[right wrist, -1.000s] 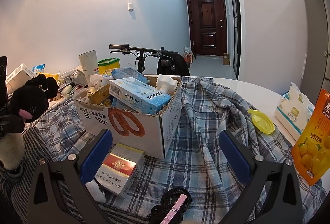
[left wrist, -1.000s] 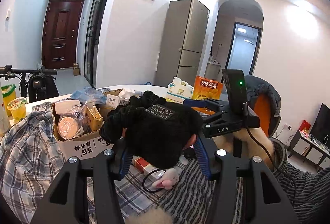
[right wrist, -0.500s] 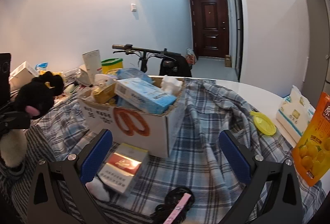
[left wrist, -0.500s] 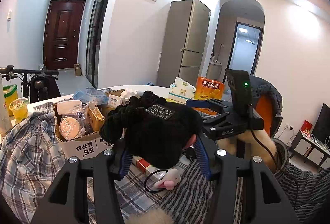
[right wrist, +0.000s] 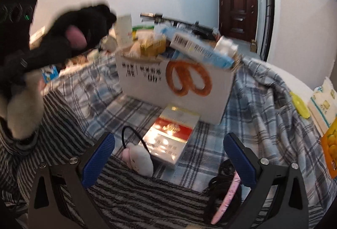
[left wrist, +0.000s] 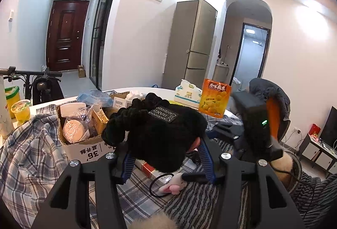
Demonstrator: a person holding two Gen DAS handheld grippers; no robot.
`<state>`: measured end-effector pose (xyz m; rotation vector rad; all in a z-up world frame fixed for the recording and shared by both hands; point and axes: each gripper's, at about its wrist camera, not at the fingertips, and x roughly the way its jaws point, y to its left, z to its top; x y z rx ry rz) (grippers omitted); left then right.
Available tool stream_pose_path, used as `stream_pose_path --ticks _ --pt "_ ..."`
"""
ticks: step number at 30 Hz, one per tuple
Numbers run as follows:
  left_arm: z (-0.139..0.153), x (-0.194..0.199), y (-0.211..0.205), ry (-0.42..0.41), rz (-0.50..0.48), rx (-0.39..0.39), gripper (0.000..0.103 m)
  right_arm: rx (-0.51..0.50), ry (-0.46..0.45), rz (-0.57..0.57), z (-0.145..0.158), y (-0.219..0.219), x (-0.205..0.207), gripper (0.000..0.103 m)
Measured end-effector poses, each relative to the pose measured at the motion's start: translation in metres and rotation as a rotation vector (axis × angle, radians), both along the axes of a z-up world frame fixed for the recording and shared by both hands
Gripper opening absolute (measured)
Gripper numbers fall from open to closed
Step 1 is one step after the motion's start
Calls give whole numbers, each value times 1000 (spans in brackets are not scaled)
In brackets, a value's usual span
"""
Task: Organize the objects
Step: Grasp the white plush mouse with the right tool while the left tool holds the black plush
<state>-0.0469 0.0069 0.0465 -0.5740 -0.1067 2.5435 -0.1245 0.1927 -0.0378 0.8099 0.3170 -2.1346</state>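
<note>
A black plush glove [left wrist: 160, 129] with a sewn label hangs above the table, and my left gripper [left wrist: 166, 157] is shut on it. The right wrist view shows the same glove [right wrist: 80, 35] at the upper left, pink pad facing out. My right gripper [right wrist: 169, 155] is open and tilted down over a red and white carton [right wrist: 170, 140]. A pink and white plush hair tie [right wrist: 137, 158] lies by its left pad. A black scrunchie with a pink clip [right wrist: 225, 193] lies under its right finger. Behind the carton stands a full cardboard box [right wrist: 174, 81] with a pretzel print.
A plaid cloth [right wrist: 263, 102] and a striped cloth [right wrist: 147, 193] cover the table. An orange snack box [left wrist: 217, 98] and a tissue pack [left wrist: 187, 94] stand at the far side. A yellow lid [right wrist: 299, 106] lies on the plaid cloth. A bicycle stands beyond the table.
My right gripper has dropped and tipped downward toward the carton and hair tie, which now sit larger between its fingers. The left gripper has kept still with the glove.
</note>
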Motion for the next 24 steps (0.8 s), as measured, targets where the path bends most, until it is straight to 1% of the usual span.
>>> stream_pose_path --ticks 1,2,3,4,5,7,8,10,16,18,19,22,24 --pt "0 1 1 -1 1 -3 55 32 -4 7 -5 -5 0 103" --pt "-1 2 2 -2 2 -5 55 54 -1 18 -8 -9 2 98" --pt "-1 2 3 -4 1 -6 55 73 4 38 -11 -13 5 93" --pt "-1 2 3 -3 -2 -6 55 83 7 58 -12 -16 7 81" --pt "0 2 4 -3 -3 -6 55 98 8 71 -13 -19 9 73" --pt "-2 0 3 -14 3 -6 55 119 -1 83 -18 -22 10 68" --pt "-4 -1 3 -21 8 -8 55 119 -4 94 -19 -23 11 60" --pt "-4 -3 2 -30 13 -7 55 117 -9 124 -19 -23 13 49" --pt "-3 -2 2 -26 17 -7 55 139 12 139 -22 -23 19 49" --pt "-3 -2 2 -23 13 -6 55 137 16 148 -22 -23 21 39" --pt "-3 -2 1 -23 13 -7 55 137 22 164 -22 -27 24 33" --pt "-2 -1 1 -26 19 -11 55 187 84 206 -24 -37 39 32" --pt "0 0 1 -18 12 -7 55 226 132 216 -25 -43 48 27"
